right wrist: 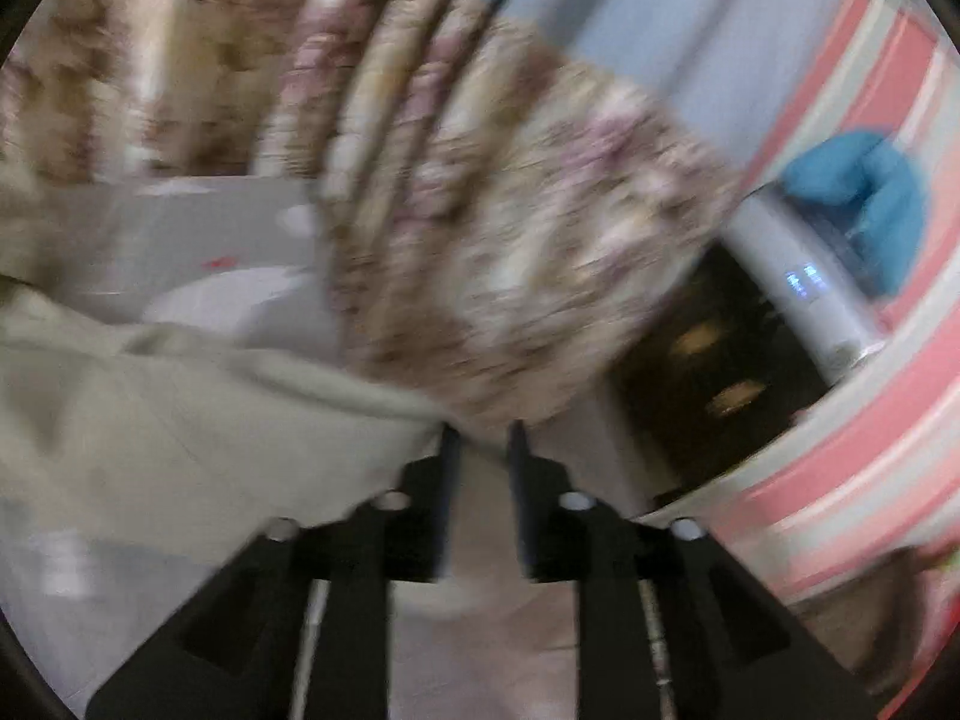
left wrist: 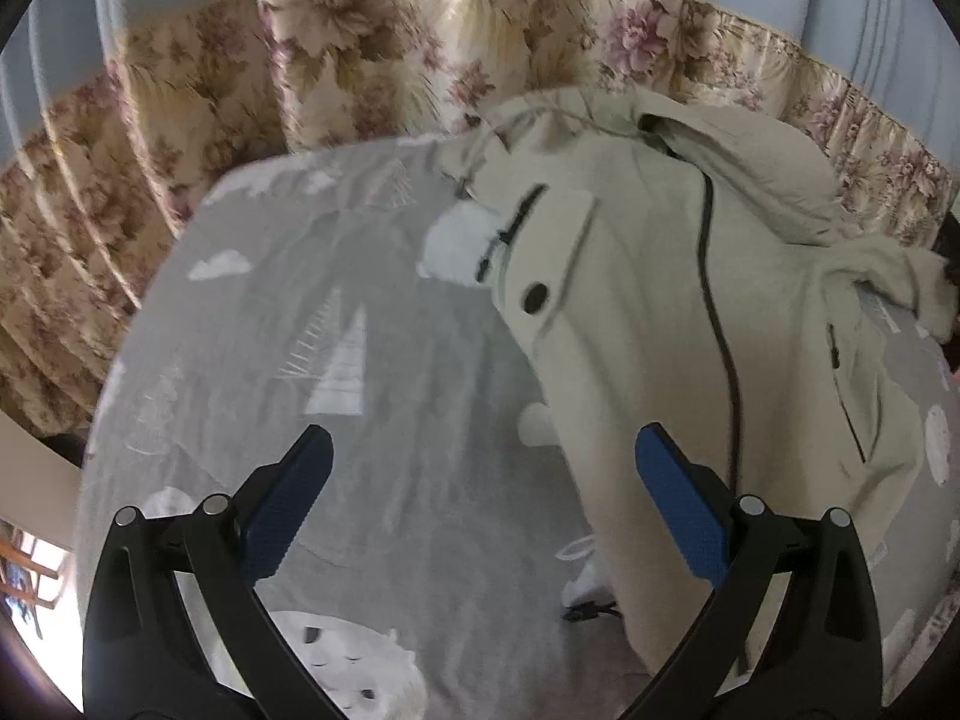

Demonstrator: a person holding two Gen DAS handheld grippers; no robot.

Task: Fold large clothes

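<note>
A pale beige jacket [left wrist: 648, 312] with a dark zipper and a black button lies spread on the grey patterned bed sheet [left wrist: 360, 360], its hood bunched at the far end. My left gripper [left wrist: 485, 438] hovers above the sheet with its blue pads [left wrist: 678, 504] wide open and nothing between them; the right pad overlaps the jacket's left edge. The right wrist view is heavily blurred. There my right gripper [right wrist: 483, 431] shows a narrow gap between its dark fingers [right wrist: 451, 480], so it is open. The jacket [right wrist: 180, 420] lies to its left, its edge reaching the left fingertip.
A floral curtain [left wrist: 360, 60] hangs close behind the bed, also in the right wrist view as curtain [right wrist: 510, 240]. A pink and white striped cloth [right wrist: 840, 420] and a grey appliance [right wrist: 798, 282] with a blue cloth [right wrist: 864, 192] on it stand at the right.
</note>
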